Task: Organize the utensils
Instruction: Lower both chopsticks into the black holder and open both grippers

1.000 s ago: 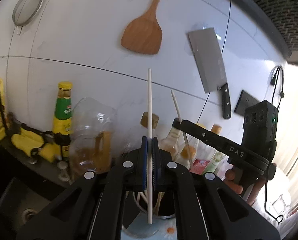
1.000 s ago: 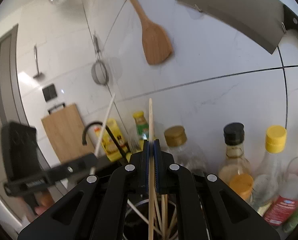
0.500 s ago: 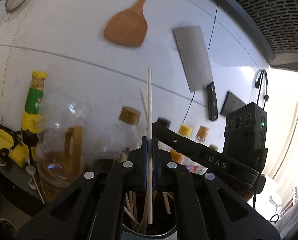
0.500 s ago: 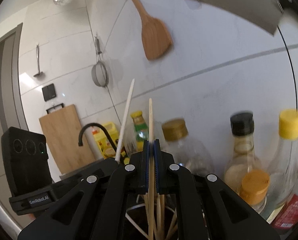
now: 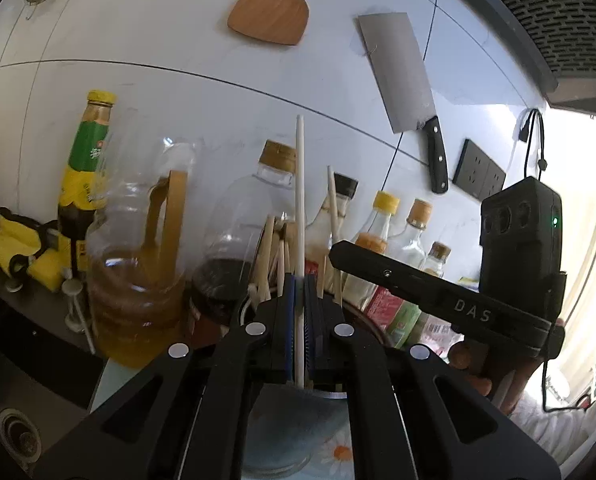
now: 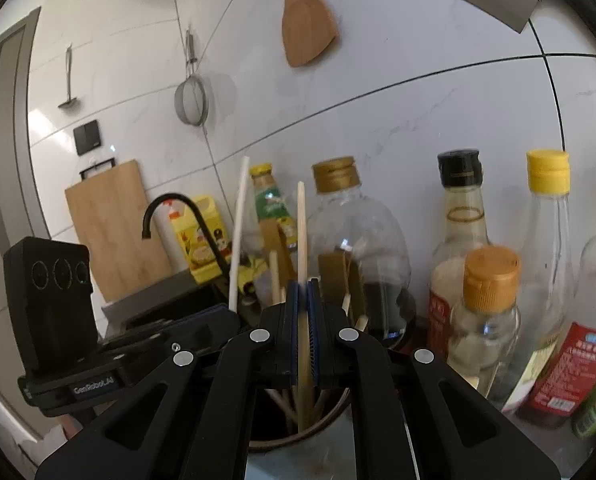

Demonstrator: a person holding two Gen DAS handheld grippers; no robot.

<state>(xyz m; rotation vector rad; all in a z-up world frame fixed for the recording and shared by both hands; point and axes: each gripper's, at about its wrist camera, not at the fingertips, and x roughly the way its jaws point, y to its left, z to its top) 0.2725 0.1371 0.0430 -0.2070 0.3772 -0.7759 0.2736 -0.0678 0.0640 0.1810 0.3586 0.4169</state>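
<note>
My left gripper (image 5: 299, 280) is shut on a white chopstick (image 5: 300, 184), held upright with its lower end inside the round utensil holder (image 5: 333, 394). Several wooden chopsticks (image 5: 272, 248) stand in that holder. My right gripper (image 6: 302, 284) is shut on a wooden chopstick (image 6: 301, 232), also upright, its lower end down in the same holder (image 6: 329, 420). The white chopstick shows in the right wrist view (image 6: 238, 224), beside the left gripper's body (image 6: 98, 376). The right gripper's body (image 5: 437, 296) crosses the left wrist view.
Bottles crowd the holder: an oil jug (image 5: 138, 272), a green-label bottle (image 5: 86, 168), a gold-capped bottle (image 6: 345, 240) and sauce bottles (image 6: 457, 240). A cleaver (image 5: 401, 80), wooden spatula (image 5: 270, 12) and strainer (image 6: 192, 100) hang on the tiled wall. A sink (image 5: 14, 412) lies at left.
Both grippers have come down and closer to the holder. The lower ends of both chopsticks have sunk into it among the other chopsticks.
</note>
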